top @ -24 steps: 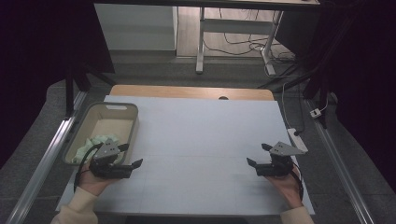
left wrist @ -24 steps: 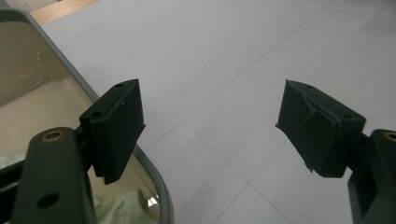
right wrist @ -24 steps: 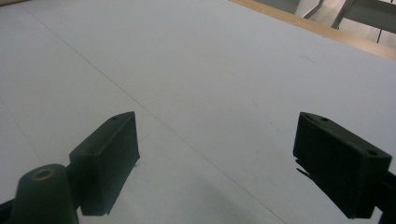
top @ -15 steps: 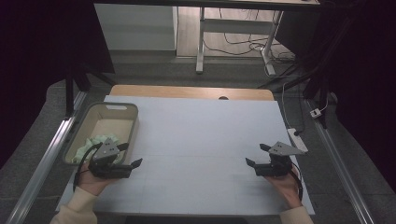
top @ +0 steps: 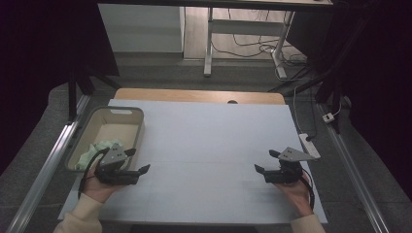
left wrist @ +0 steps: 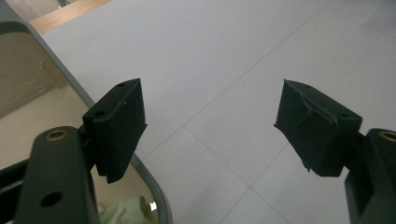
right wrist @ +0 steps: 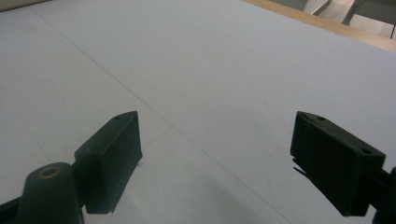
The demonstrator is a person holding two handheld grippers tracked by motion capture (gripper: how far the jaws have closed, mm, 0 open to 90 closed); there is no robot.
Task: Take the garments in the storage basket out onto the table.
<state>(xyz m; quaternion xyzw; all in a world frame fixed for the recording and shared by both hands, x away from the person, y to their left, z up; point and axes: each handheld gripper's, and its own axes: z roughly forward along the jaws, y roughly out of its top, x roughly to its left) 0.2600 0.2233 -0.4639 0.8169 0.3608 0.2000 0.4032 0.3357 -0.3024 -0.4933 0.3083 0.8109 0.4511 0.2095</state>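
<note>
Barely shifted since 0.8 s ago: both grippers at near table edge, same spots, left one maybe nudged a touch toward the bin; nothing else moved.

Largest first: white table top [top: 209,145], spread under and ahead of both jaw pairs, faint seam lines crossing betw. them in both gripper views. Wood strip along far edge, well beyond jaws.

Next: beige bin [top: 108,133], far-left corner area, just beside left gripper's outer jaw. In left gripper view, grey rim [left wrist: 84,95] running under/behind left-hand jaw, bin interior to that jaw's outer side. Pale green crumpled stuff [top: 99,148] lying in near end of bin, close behind left gripper in high view; a scrap of it [left wrist: 126,210] peeking low beside that same jaw. Not touching jaws as far as seen.

Then grippers. Left gripper [top: 138,161], held in left hand [top: 94,189], jaws spread wide, nothing betw. them but bare table top; pointing toward table centre. Right gripper [top: 266,161], held in right hand [top: 296,194], jaws likewise spread wide, empty, aimed inward toward left one. Well apart, roughly level w/ each other.

Smallest: white power strip [top: 310,144], off table's right edge, beyond right gripper's outer side.
</note>
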